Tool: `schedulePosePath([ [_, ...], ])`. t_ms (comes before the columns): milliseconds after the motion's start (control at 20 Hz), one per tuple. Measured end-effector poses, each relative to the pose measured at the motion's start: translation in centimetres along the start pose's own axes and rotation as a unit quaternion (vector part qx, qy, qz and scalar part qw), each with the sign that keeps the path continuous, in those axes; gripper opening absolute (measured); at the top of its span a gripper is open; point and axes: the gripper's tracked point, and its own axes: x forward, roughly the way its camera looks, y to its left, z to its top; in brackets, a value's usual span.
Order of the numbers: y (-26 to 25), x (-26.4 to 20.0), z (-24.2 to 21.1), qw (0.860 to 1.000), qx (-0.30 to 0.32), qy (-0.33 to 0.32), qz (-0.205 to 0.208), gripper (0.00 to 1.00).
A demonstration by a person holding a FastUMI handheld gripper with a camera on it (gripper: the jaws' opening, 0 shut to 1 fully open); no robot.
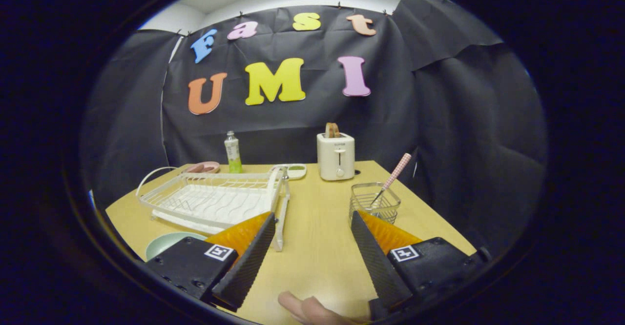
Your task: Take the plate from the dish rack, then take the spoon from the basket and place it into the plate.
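Observation:
My gripper (312, 220) is open above the wooden table (317, 227), with nothing between its fingers. A pale green plate (168, 244) lies flat on the table beside the left finger, partly hidden by it, in front of the white dish rack (215, 200). The rack stands beyond the left finger and looks bare. Just beyond the right finger stands a small wire basket (375, 202). In it leans a spoon (393, 176) with a pink checked handle, its bowl down inside the basket.
A cream toaster (336, 155) with bread in its slot stands at the back of the table. A green bottle (232, 152), a pink dish (205, 167) and a small white-green dish (295, 170) sit behind the rack. A fingertip (302, 308) shows below the fingers.

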Motion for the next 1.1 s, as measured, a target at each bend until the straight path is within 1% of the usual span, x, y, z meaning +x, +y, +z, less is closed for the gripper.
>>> schedulePosePath([
  [150, -4.6, 1.7, 1.6, 1.0, 0.002, -0.012, -0.023, 1.0],
  [250, -6.6, 3.2, 2.6, 1.0, 0.006, -0.019, -0.023, 1.0],
  [400, -9.1, 6.1, 3.0, 0.999, 0.038, 0.007, -0.011, 1.0],
  [500, -10.9, 8.2, 3.5, 0.999, 0.042, 0.013, -0.019, 0.98],
  [550, -10.8, 9.2, 3.7, 0.999, 0.041, 0.016, -0.012, 0.97],
  [600, -10.9, 10.2, 3.4, 0.999, 0.042, 0.03, -0.007, 0.95],
  [700, -11.2, 12.1, 3.1, 0.998, 0.036, 0.042, -0.006, 0.87],
  [800, -12.1, 13.5, 3.6, 0.999, 0.025, 0.032, -0.024, 0.84],
  [850, -11.9, 13.9, 4.1, 0.999, 0.03, 0.024, -0.025, 0.82],
  [900, -12.1, 14.3, 4.7, 0.999, 0.039, 0.009, -0.031, 0.75],
  [950, -12.3, 14.7, 5.2, 0.998, 0.05, -0.006, -0.043, 0.61],
  [1000, -12.4, 15.2, 5.3, 0.997, 0.058, -0.006, -0.047, 0.46],
  [1050, -11.7, 14.7, 5.4, 0.997, 0.068, -0.008, -0.042, 0.31],
  [1100, -11.2, 14.3, 5.6, 0.997, 0.068, -0.013, -0.043, 0.29],
])
